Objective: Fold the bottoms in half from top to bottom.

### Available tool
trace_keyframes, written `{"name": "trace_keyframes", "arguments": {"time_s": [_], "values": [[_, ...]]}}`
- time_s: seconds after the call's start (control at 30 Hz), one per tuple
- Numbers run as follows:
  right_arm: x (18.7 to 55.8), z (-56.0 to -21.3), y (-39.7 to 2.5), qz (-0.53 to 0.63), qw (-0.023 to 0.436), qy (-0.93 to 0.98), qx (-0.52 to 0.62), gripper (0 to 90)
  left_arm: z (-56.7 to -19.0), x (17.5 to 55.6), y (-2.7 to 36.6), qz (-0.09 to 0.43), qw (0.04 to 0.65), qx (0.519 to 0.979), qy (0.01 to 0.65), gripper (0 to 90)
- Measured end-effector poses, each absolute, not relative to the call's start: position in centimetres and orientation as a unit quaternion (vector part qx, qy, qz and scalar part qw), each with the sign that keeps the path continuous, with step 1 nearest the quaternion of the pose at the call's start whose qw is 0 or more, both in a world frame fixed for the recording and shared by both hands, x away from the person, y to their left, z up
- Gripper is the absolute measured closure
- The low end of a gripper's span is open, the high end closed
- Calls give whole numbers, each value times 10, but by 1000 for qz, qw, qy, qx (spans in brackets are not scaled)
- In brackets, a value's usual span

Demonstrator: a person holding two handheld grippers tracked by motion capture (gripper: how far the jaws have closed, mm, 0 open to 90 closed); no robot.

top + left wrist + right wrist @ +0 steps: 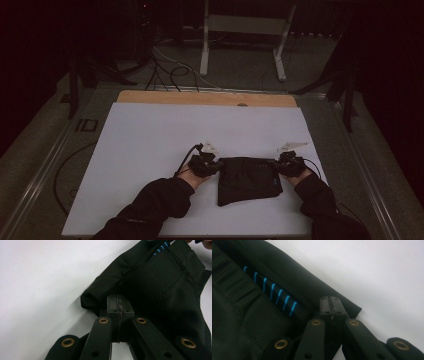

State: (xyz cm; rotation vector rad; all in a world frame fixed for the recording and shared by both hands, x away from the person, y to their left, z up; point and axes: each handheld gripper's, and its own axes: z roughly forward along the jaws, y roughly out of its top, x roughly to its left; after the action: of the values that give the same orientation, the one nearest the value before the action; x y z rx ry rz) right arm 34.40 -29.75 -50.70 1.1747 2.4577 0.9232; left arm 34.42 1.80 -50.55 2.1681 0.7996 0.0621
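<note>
Grippers are pinching at both ends of the folded black garment (pixel 248 179), which is lying on the white sheet (pixel 150 145) near the person's edge of the table. The left gripper (pixel 216 165) is biting the cloth at its left corner, jaws pressed together on fabric in the left gripper view. The right gripper (pixel 276 165) is clamping the right corner (just beside the blue stripes (pixel 273 293)). Both sleeved forearms are coming in from the bottom.
</note>
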Motion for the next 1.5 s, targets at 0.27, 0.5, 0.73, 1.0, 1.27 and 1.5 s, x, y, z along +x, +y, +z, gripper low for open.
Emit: {"name": "trace_keyframes", "arguments": {"time_s": [0.27,0.5,0.73,1.0,1.27,1.5], "values": [[341,-507,-299,341,104,841,407,900,-501,341,17,19,412,856,313,900],[332,-502,-295,358,85,840,399,900,-496,335,16,9,423,854,303,900],[316,-500,-292,372,64,841,388,900,-494,323,18,-5,426,857,289,900],[289,-500,-286,376,47,850,365,900,-489,297,21,-19,425,869,252,900],[274,-499,-285,379,39,853,357,900,-490,281,19,-28,426,876,224,900],[265,-500,-286,377,39,856,352,900,-491,278,17,-29,430,875,220,899]]}}
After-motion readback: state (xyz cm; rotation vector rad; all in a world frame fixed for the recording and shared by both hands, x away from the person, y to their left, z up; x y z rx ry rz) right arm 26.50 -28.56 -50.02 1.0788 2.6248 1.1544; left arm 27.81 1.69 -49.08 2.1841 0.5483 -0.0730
